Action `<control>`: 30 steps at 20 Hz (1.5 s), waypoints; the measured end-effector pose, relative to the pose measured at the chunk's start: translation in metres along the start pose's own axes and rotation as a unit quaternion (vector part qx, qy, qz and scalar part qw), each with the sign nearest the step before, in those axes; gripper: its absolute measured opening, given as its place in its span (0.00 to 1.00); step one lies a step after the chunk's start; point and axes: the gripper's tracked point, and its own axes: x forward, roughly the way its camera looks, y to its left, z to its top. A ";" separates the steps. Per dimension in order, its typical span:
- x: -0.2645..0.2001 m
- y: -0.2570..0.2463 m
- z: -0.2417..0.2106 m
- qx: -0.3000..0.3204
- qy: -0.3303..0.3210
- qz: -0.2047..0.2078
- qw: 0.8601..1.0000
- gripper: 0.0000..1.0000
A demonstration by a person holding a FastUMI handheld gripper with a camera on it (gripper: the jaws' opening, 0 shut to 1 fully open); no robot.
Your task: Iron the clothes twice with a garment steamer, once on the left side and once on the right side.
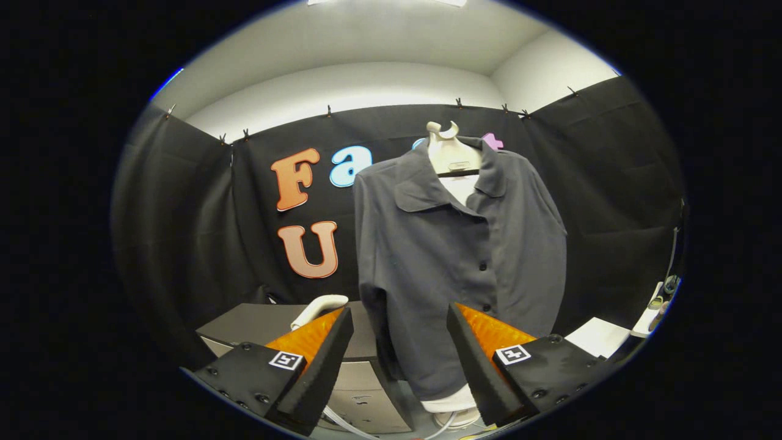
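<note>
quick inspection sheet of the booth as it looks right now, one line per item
surface: dark cabinet top beyond the tool, left of the shirt
job's things: dark button-up shirt hanging on a pale mannequin form, buttoned; white steamer handle resting on the cabinet top, not picked up
clutter: white sheet and small items at the right, too small to tell
grippers: tool open, fingers apart, nothing between them; shirt hem just ahead
cables: pale hose running low by the cabinet front
surroundings: black cloth wall clipped along its top, white wall above
</note>
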 end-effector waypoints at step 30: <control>0.221 0.264 -0.056 -0.075 0.193 0.103 0.973 0.98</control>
